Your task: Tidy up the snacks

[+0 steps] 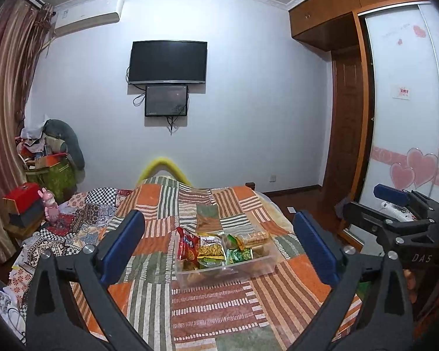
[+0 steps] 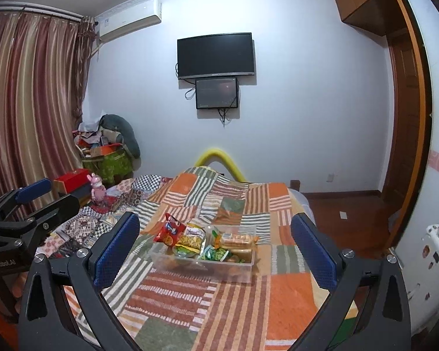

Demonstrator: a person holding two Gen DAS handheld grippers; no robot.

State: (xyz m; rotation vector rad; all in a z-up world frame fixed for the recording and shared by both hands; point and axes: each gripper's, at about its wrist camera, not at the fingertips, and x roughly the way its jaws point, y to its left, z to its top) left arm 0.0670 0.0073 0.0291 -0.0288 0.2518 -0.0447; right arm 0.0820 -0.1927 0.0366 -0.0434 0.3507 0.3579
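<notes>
A clear plastic box [image 1: 265,267] sits on the striped patchwork bedspread [image 1: 219,316]. It holds a red snack bag [image 1: 187,247], a yellow chips bag [image 1: 210,247], green packets [image 1: 238,256] and a biscuit pack [image 1: 253,238]. My left gripper [image 1: 219,251] is open and empty, held back from the box. The right gripper shows at the right edge [image 1: 395,204]. In the right wrist view the box [image 2: 240,269] and red bag [image 2: 169,231] lie ahead of my open, empty right gripper [image 2: 216,248]. The left gripper [image 2: 35,199] is at the left.
A television [image 1: 168,61] and a smaller screen [image 1: 166,101] hang on the far wall. Curtains [image 2: 29,102], piled bags [image 1: 49,163], a red box [image 1: 22,197] and a pink toy [image 1: 51,206] are left of the bed. A wardrobe [image 1: 404,102] stands right.
</notes>
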